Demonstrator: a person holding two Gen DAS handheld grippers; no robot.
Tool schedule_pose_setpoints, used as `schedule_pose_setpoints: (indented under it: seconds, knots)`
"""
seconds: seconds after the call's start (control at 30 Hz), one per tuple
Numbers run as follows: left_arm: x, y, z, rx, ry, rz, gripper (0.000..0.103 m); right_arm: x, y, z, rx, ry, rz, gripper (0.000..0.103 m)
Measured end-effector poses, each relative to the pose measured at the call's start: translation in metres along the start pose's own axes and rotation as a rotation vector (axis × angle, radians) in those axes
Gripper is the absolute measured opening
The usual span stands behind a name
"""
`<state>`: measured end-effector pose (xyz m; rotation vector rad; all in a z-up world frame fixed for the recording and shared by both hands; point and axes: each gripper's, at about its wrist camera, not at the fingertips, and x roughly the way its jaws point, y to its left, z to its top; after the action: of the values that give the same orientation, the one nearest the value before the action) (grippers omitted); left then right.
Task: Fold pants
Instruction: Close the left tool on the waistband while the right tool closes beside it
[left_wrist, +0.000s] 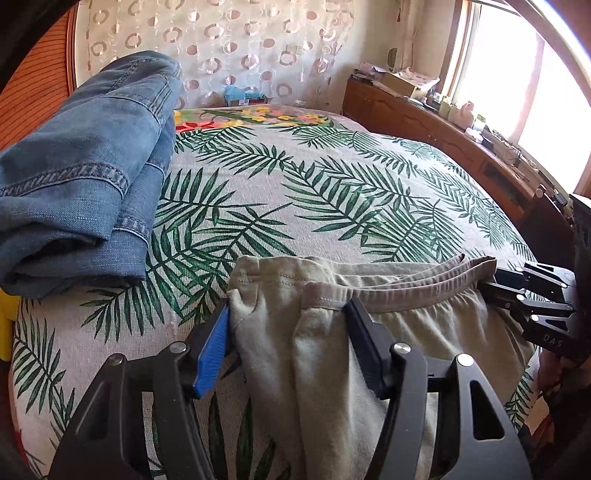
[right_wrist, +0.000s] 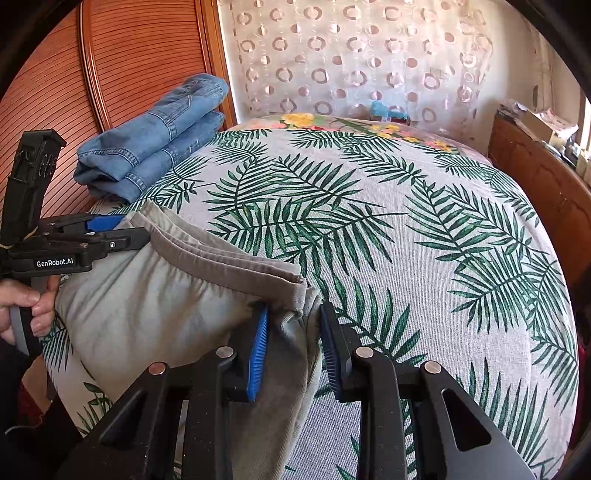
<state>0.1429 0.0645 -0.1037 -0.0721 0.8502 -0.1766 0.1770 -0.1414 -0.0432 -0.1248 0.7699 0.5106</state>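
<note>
Grey-beige pants (left_wrist: 443, 321) lie at the near edge of the bed, with the elastic waistband (left_wrist: 406, 291) stretched sideways between my two grippers. My left gripper (left_wrist: 290, 306) grips a bunched fold at the waistband's left end, one pad on either side of the cloth. Seen from the right wrist, the left gripper (right_wrist: 133, 229) is clamped on that end, with a hand (right_wrist: 26, 306) on its handle. At the other end of the pants (right_wrist: 147, 302), my right gripper (right_wrist: 293, 310) pinches the corner between its blue pads. From the left wrist, the right gripper (left_wrist: 489, 286) meets the band's tip.
Folded blue jeans (left_wrist: 81, 184) (right_wrist: 155, 147) sit at the far left of the palm-leaf bedcover (left_wrist: 295, 184) (right_wrist: 406, 240). A slatted wooden panel (right_wrist: 129, 55) stands behind them. A cluttered wooden cabinet (left_wrist: 424, 125) (right_wrist: 535, 177) runs along the bed's right side under a bright window.
</note>
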Motion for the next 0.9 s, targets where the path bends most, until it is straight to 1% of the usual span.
schedule_pose_setpoints:
  seconds: [0.03,0.07,0.23,0.27,0.37,0.5,0.73,0.8,0.83,0.9]
  knots:
    - [0.000,0.000,0.000,0.002,-0.001,-0.016,0.052,0.000,0.000,0.000,0.000,0.000,0.000,0.029]
    - [-0.001,-0.001,-0.001,0.007,-0.002,-0.047,0.042,0.000,0.000,0.000,0.000,0.000,0.000,0.029]
    - [-0.007,-0.008,-0.002,0.031,-0.027,-0.062,0.026,0.000,0.000,0.000,-0.001,0.000,0.001,0.029]
    - [-0.009,-0.009,-0.003,0.031,-0.035,-0.063,0.024,0.000,0.000,0.000,-0.001,0.000,0.001,0.029]
    - [-0.019,-0.013,-0.003,0.036,-0.065,-0.063,0.021,0.000,0.000,0.000,0.002,0.000,0.004,0.029]
    - [-0.033,-0.019,-0.003,0.034,-0.110,-0.069,0.021,0.000,0.000,0.000,0.001,0.001,0.003,0.029]
    - [-0.044,-0.024,-0.006,0.034,-0.145,-0.070,0.021,0.001,-0.001,0.000,0.002,0.000,0.014,0.028]
    - [-0.046,-0.026,-0.006,0.035,-0.153,-0.070,0.021,0.001,-0.001,0.000,0.002,0.002,0.024,0.022]
    - [-0.046,-0.026,-0.006,0.036,-0.156,-0.070,0.021,0.001,-0.001,0.000,0.000,0.002,0.030,0.020]
    - [-0.049,-0.029,-0.006,0.043,-0.166,-0.070,0.020,0.001,-0.001,0.000,0.000,0.003,0.041,0.014]
